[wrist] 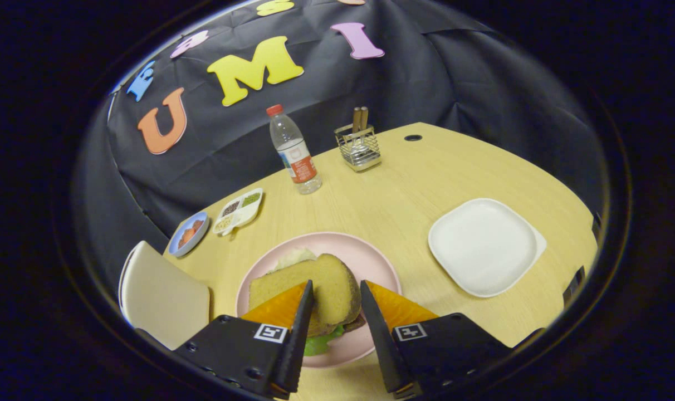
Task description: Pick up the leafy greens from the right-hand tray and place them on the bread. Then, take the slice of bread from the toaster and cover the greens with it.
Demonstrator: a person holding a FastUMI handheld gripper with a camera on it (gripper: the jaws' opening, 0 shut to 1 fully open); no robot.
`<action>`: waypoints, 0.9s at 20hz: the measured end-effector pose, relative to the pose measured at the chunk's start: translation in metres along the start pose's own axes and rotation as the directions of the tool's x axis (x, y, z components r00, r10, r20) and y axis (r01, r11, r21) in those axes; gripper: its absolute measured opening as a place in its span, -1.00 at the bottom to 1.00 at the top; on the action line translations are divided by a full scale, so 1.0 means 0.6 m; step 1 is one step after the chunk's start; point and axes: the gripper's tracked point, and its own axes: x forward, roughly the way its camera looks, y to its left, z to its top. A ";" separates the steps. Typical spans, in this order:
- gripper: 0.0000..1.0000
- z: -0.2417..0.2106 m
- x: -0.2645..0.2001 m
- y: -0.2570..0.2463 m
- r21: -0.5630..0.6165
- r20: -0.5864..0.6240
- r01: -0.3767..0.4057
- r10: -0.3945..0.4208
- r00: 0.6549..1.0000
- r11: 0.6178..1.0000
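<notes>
Last step, nearly done: top bread slice [315,289] sits between the fingers of gripper [337,295], over leafy greens [321,344] on pink plate [371,256]. Contact unclear; cannot tell if gripped or released. Next, probably: let go, back off. Spongy, rounded bread; smooth square white tray [485,245] beyond-right.

Water bottle [294,151], wire utensil holder [360,147], divided condiment dish [239,211], small blue dish [189,234]
</notes>
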 end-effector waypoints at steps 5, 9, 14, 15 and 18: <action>0.40 0.019 -0.035 0.000 -0.063 0.076 0.055 -0.050 0.996 0.997; 0.64 0.047 -0.094 0.033 -0.146 0.179 0.052 -0.025 0.984 0.988; 0.85 0.065 -0.186 0.085 -0.275 0.282 0.030 0.051 0.958 0.961; 0.87 0.068 -0.204 0.088 -0.299 0.308 0.040 0.057 0.950 0.953; 0.89 0.084 -0.268 0.102 -0.350 0.401 0.074 0.077 0.913 0.934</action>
